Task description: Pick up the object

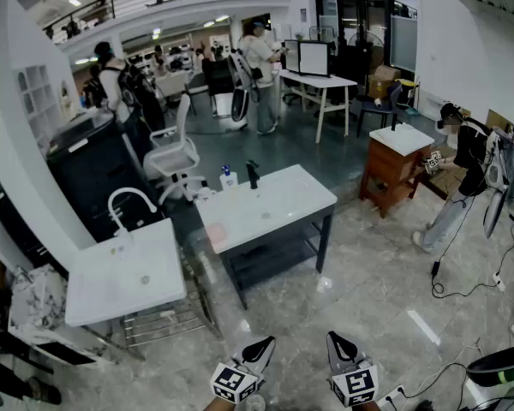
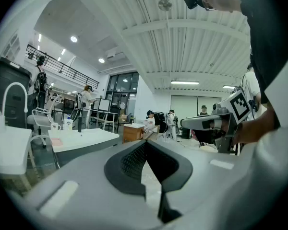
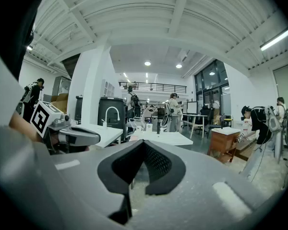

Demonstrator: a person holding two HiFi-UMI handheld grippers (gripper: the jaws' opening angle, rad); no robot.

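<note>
Both grippers are held low over the marble floor, apart from the white table (image 1: 278, 208). My left gripper (image 1: 259, 350) is shut, its tips meeting with nothing between them (image 2: 145, 143). My right gripper (image 1: 341, 348) is shut and empty too (image 3: 143, 142). On the table's far end stand a small white bottle (image 1: 229, 177) and a black upright item (image 1: 253, 174). A pink flat piece (image 1: 216, 232) lies near its left edge. The left gripper view shows the table (image 2: 81, 138) ahead to the left, and the right gripper view shows it (image 3: 163, 138) straight ahead.
A white sink unit (image 1: 111, 285) with a curved faucet (image 1: 130, 199) stands left of the table, a wire rack under it. A wooden cabinet (image 1: 394, 169) is at the right. A person (image 1: 458, 174) stands at the far right, others at the back. Cables (image 1: 463, 289) lie on the floor.
</note>
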